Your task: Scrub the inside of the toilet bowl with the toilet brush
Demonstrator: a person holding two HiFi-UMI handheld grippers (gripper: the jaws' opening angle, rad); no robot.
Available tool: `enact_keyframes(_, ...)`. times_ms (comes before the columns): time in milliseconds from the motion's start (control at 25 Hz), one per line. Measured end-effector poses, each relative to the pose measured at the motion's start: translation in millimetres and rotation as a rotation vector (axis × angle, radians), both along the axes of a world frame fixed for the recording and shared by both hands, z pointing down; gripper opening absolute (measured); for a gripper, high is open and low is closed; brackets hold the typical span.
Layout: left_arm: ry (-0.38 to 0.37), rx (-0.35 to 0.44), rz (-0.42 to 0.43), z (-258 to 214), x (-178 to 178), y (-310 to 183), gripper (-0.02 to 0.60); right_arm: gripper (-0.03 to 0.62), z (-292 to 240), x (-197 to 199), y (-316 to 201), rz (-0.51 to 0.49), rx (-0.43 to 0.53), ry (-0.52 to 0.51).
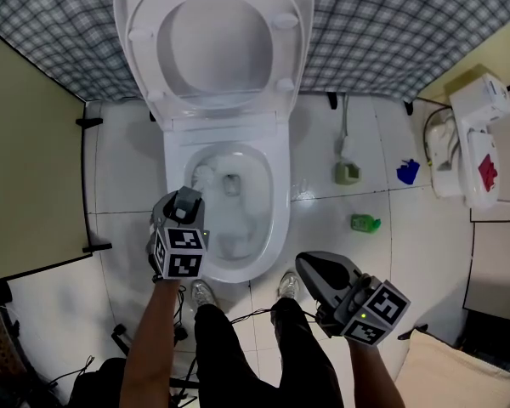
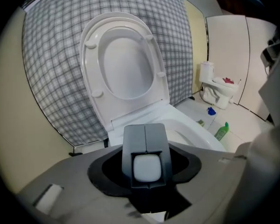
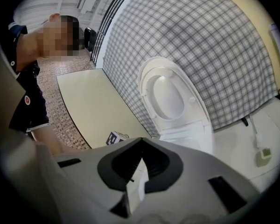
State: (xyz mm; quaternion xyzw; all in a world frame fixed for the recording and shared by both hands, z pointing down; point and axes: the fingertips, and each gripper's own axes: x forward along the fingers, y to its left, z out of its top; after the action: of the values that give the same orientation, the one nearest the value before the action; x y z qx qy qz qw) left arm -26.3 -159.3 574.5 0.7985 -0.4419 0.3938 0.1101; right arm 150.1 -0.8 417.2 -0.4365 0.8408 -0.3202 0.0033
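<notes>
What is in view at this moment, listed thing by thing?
toilet: one, white, centre, lid and seat raised
toilet brush: one, white, head inside the bowl, handle in the left gripper
bottle: one, green, floor right of the toilet
small object: one, blue, floor further right
holder: one, grey-green, floor right of the toilet
second fixture: one, white with a red patch, far right
backdrop: one, grey check, behind the toilet
panel: one, cream, left side
shoes: two, pale, at the foot of the bowl
left gripper: one, grey, over the bowl, closed on the brush handle
right gripper: one, grey, lower right, jaws together, empty
</notes>
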Motion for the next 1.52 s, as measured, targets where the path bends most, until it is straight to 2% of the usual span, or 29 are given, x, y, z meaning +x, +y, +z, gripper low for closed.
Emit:
enact_keyframes(240,-0.101,-0.117,0.081,9.2,-10.6,33.1,0.213,0.0,-5.2,-2.8,6.7,0.004,0.008,-0.006)
enact_keyframes(480,-0.188,-0.275,0.22,8.8,-24.7,91.7,0.213,0.0,-11.0,-6.3,15.5,0.009,0.021,-0.022)
enact_keyframes(640,-0.186,-0.408,0.286,5.7,-19.8,129.5,0.213,0.0,-13.8,-6.1,23.1,0.014,0.02,-0.025)
enact_keyframes(760,-0.179,-0.468,0.347,1.2,-10.1,152.3,0.213,0.0,-16.1,-4.4,24.5,0.022,0.015,-0.024)
enact_keyframes(880,-0.18,-0.51,0.372,2.0,-7.5,162.3,0.213,0.0,-16.2,-5.0,23.5,0.024,0.016,-0.022)
enact_keyframes(1080,-0.249,-0.489,0.312,15.6,-22.3,135.9,0.213,0.0,-11.8,-6.1,20.0,0.025,0.011,-0.024)
enact_keyframes(1280,-0.252,-0.47,0.214,39.6,-29.5,93.3,0.209,0.0,-0.1,-1.7,15.8,0.023,-0.009,-0.022)
enact_keyframes(1400,-0.247,-0.402,0.132,47.3,-34.3,59.6,0.204,0.0,4.2,1.2,10.8,0.017,-0.015,-0.018)
enact_keyframes(1520,-0.183,-0.321,0.047,35.6,-29.4,32.1,0.202,0.0,6.1,5.5,3.0,0.016,-0.015,-0.015)
